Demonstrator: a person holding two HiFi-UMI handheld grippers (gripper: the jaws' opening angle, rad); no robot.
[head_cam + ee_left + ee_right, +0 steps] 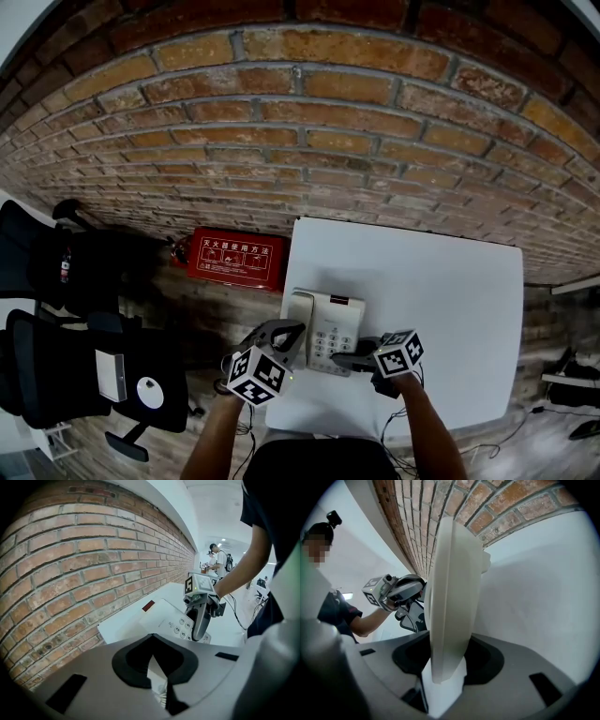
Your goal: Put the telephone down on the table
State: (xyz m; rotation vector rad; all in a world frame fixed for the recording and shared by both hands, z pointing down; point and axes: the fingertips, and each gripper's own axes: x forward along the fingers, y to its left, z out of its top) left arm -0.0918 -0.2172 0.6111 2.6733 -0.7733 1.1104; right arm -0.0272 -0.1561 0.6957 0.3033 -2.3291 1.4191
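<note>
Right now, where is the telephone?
Head view: the telephone is at the near left part of the white table, its near edge between the right tool's jaws, the left tool beside it.

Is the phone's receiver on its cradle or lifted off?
On its cradle: in the head view the receiver lies flat along the left side of the telephone, next to the keypad.

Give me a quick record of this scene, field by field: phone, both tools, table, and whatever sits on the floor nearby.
telephone: white, at the table's near left edge, seemingly lying flat
right tool: shut on the telephone's near right edge
left tool: shut, empty, at the telephone's left side
table: white, against the brick wall
floor: red box left of the table, by the wall
</note>
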